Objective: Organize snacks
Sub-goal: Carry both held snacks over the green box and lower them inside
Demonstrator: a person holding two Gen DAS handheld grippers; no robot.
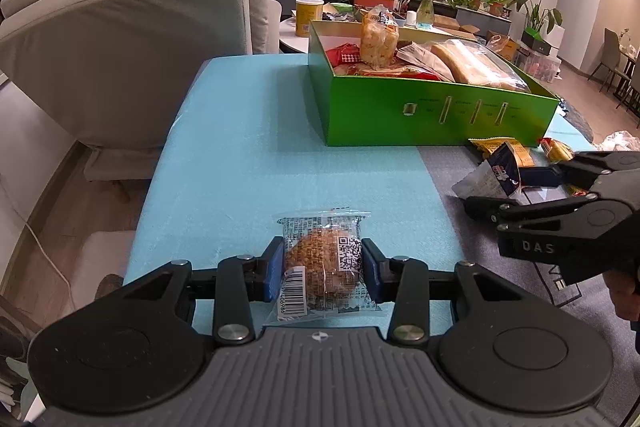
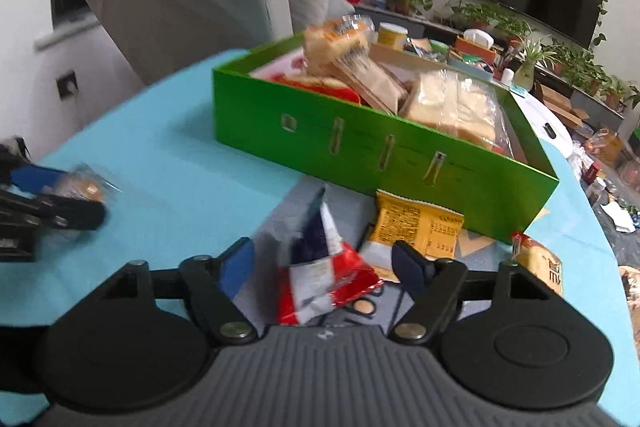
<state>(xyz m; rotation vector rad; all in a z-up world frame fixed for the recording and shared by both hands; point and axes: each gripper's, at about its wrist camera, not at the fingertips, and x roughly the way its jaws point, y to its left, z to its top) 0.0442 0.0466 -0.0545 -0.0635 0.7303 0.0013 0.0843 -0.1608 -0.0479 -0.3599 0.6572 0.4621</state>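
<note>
My left gripper (image 1: 322, 273) is shut on a round brown pastry in a clear wrapper (image 1: 320, 263), low over the teal tablecloth (image 1: 240, 155). It also shows at the left edge of the right wrist view, left gripper (image 2: 60, 199) with the pastry (image 2: 84, 187). My right gripper (image 2: 324, 265) stands open around a red, white and blue packet (image 2: 320, 275) on the grey mat; neither pad touches it. In the left wrist view the right gripper (image 1: 512, 191) straddles that packet (image 1: 494, 175). The green box (image 1: 440, 115) (image 2: 360, 151) holds bread and several snack bags.
A yellow snack packet (image 2: 416, 227) lies against the box front, and another wrapped snack (image 2: 540, 259) sits to its right. A grey sofa (image 1: 120, 47) stands beyond the table's left edge. A low white table with a yellow can (image 1: 309, 17) is behind the box.
</note>
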